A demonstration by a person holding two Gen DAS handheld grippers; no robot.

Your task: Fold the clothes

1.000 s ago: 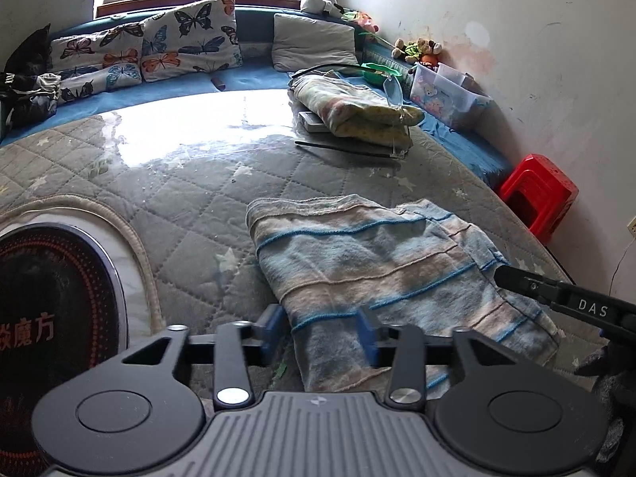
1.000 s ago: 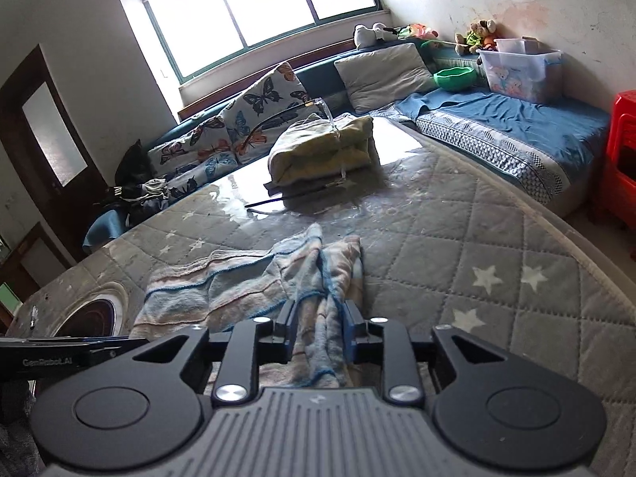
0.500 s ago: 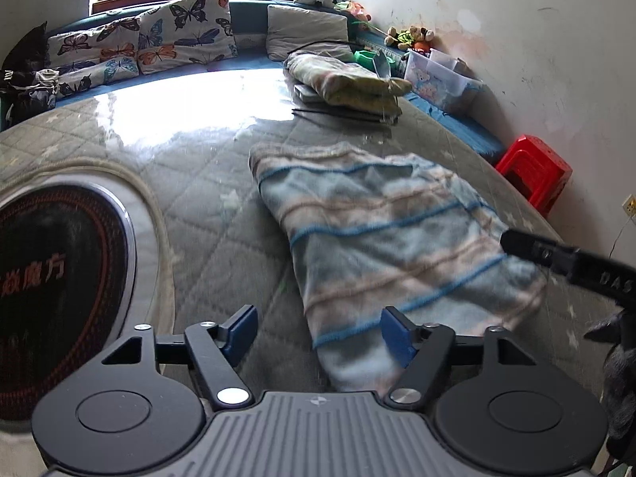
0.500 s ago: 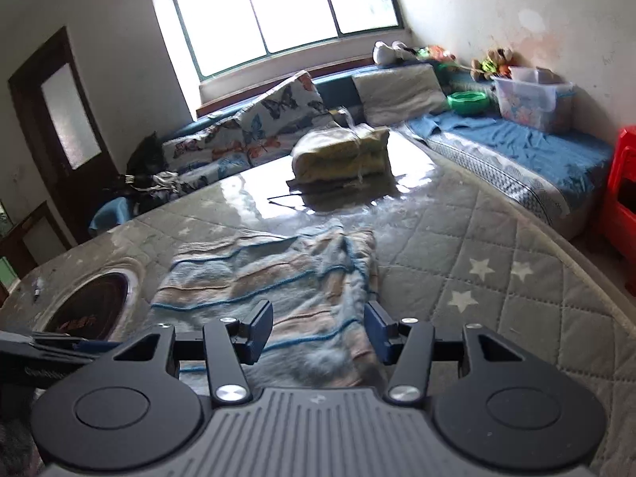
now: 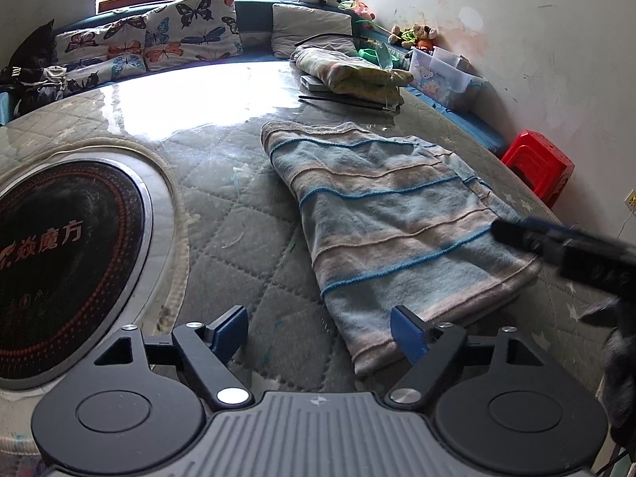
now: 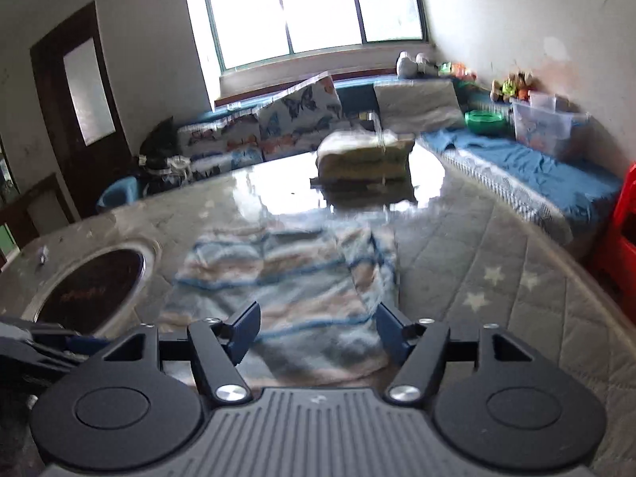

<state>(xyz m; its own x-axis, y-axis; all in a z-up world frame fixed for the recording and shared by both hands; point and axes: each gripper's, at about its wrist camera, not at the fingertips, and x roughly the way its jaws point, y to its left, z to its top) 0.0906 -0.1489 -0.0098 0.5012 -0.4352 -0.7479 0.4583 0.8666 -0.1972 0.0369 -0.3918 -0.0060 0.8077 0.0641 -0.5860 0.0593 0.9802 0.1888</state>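
1. Left wrist view: striped garment [image 5: 389,214] lies folded at frame centre on the quilted bench [image 5: 238,214]; further folds are probably left.
2. Left tongs [image 5: 318,332] and right tongs [image 6: 316,328] have just been opening; nothing is clamped.
3. Bare bench left of the garment; bench edge close at right.

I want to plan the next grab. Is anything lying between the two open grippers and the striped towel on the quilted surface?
Nothing visible: the striped towel lies just ahead of the left gripper and right gripper, both open.

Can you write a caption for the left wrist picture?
Open left gripper hovers by the folded striped towel on the quilted table.
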